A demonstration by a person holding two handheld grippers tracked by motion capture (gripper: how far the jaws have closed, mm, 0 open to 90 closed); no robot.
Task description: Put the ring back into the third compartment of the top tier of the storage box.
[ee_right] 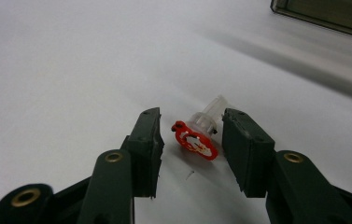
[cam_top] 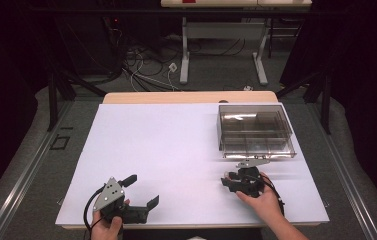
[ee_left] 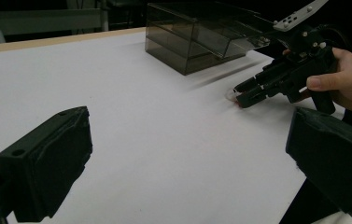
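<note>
So the right claw (ee_right: 190, 140) sat low on the counter (cam_top: 176, 150), jaws straddling a small clear red-capped vial (ee_right: 200, 132) without pinching it yet, probably lining up a grab. Left claw (ee_left: 187, 168) idled wide open, empty.

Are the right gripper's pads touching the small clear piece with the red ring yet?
Cannot tell. In the right gripper view the clear piece lies between the right gripper pads: gap on one side, the other pad flush against it.
</note>
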